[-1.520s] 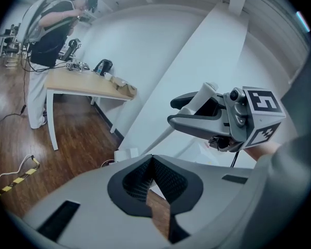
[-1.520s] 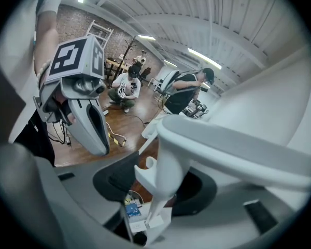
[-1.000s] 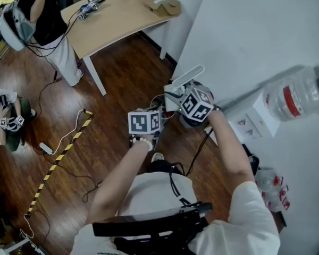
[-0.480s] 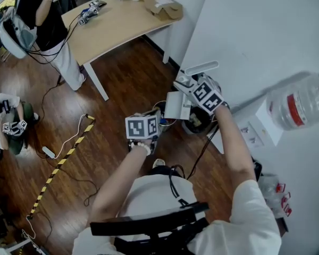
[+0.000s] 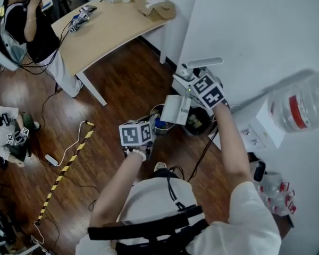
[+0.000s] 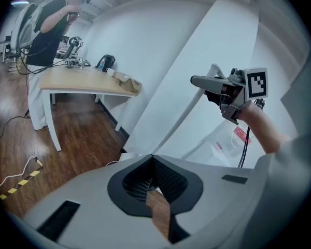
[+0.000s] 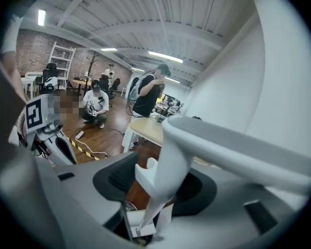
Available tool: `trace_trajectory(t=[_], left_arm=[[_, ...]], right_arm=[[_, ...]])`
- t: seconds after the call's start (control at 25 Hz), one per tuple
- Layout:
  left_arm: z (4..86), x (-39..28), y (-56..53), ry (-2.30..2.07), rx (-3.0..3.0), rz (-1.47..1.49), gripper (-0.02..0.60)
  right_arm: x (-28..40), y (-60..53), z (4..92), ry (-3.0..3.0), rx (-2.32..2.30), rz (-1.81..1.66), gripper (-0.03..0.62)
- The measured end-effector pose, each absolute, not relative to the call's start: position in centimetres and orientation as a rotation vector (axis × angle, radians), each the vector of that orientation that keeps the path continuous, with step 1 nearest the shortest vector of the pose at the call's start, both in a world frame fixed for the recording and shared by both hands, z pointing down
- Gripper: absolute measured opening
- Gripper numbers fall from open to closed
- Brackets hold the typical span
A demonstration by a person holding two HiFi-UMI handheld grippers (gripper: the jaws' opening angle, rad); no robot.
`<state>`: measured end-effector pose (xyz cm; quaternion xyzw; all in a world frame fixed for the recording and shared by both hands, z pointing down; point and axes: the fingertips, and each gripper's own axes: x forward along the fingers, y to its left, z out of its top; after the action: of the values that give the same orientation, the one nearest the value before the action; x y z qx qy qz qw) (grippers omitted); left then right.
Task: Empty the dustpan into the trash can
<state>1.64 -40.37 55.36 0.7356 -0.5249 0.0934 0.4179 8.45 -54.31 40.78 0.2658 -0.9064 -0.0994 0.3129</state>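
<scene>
Dustpan (image 5: 176,109) — higher now, beside trash can (image 5: 198,122)

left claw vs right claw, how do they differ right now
The left claw is shut on nothing; the right claw grips the dustpan by its white handle. The right claw reaches out beside the white wall; the left claw sits nearer the person. Both carry a marker cube.
</scene>
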Motion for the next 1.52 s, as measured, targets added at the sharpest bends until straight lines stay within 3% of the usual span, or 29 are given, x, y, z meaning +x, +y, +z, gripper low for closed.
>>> trace_trajectory(t=[0.52, 1.08, 1.52], left_arm=[[56.1, 2.4, -41.3, -1.168, 1.935, 0.29, -0.011], [56.1, 2.5, -38.4, -0.86, 2.083, 0.373, -0.011], [57.8, 5.3, -32.3, -0.705, 2.136, 0.49, -0.011]], right_arm=[[14.0, -54.3, 35.3, -2.369, 1.185, -0.052, 0.207], [20.5, -43.7, 31.6, -2.334, 1.64, 0.169, 0.193], [22.6, -36.4, 38.1, -2.293, 1.553, 0.276, 0.193]])
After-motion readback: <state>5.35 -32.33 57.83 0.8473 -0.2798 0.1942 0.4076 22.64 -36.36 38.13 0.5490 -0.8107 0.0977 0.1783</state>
